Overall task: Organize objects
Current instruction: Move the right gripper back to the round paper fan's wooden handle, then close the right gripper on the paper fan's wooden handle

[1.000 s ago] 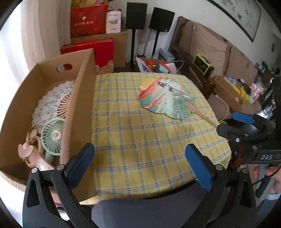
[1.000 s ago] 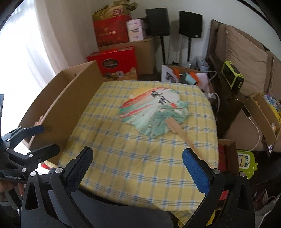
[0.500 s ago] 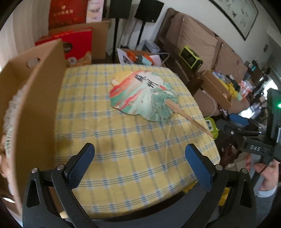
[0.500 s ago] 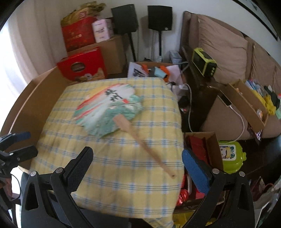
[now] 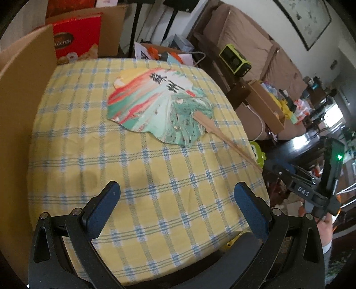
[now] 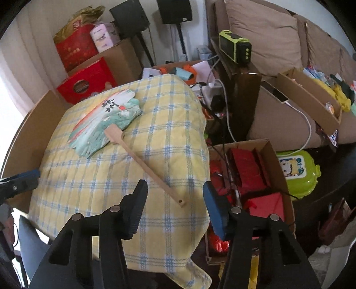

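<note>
A painted paper hand fan (image 5: 155,104) with a long wooden handle (image 5: 231,142) lies flat on the yellow checked tablecloth (image 5: 138,177). It also shows in the right wrist view (image 6: 104,124), its handle (image 6: 153,171) pointing toward my right gripper. My right gripper (image 6: 173,200) is open and empty, hovering just short of the handle's end at the table's right edge. My left gripper (image 5: 178,206) is open and empty over the near part of the table. A tall cardboard box (image 5: 20,106) stands along the table's left side; its contents are hidden now.
Right of the table, on the floor, are an open carton of red boxes (image 6: 249,171), cables, and a green plastic case (image 6: 298,171). A sofa (image 6: 278,44) with a cardboard tray (image 6: 311,97) lies beyond. Red gift boxes (image 6: 86,82) and speakers (image 6: 173,11) stand behind.
Both grippers swung right. The box interior with its fans left the left view. The right gripper came close to the fan handle's end and its jaws narrowed somewhat.
</note>
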